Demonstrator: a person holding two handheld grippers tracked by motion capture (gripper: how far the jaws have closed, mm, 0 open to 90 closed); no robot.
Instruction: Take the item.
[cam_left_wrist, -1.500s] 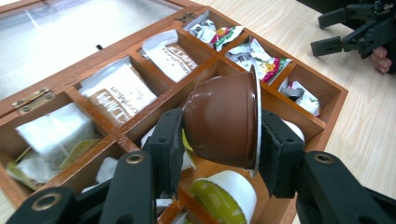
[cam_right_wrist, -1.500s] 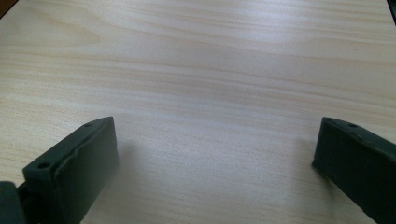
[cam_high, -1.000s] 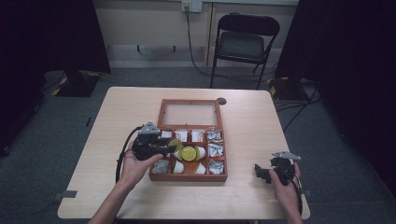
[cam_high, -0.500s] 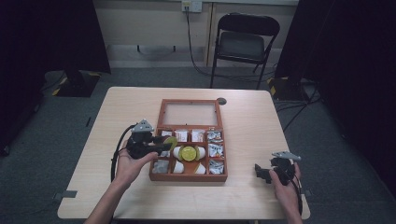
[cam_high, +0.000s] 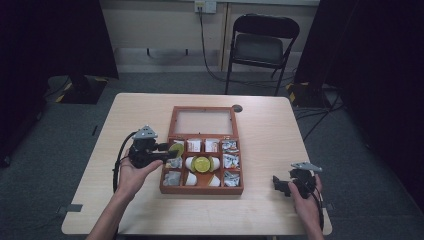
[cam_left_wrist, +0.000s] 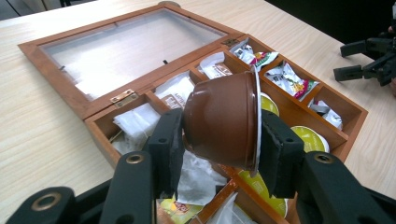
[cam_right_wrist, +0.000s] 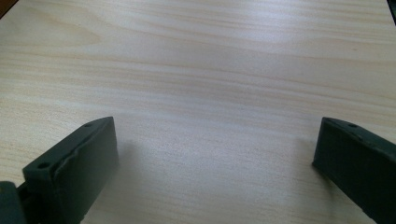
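1. A brown coffee pod is clamped sideways between the left gripper fingers, held up just over the wooden box.
2. Sachets and yellow-lidded pods are seen just past the fingers.
3. The right gripper fingers are spread wide, with bare surface between them.

Left gripper: held in the left hand, forearm entering from the bottom edge, jaws pointing level toward the person's right and clamped on a pod between the pads. Right gripper: held in the right hand well apart from the left, jaws spread wide with nothing between them, pointing toward the left gripper.
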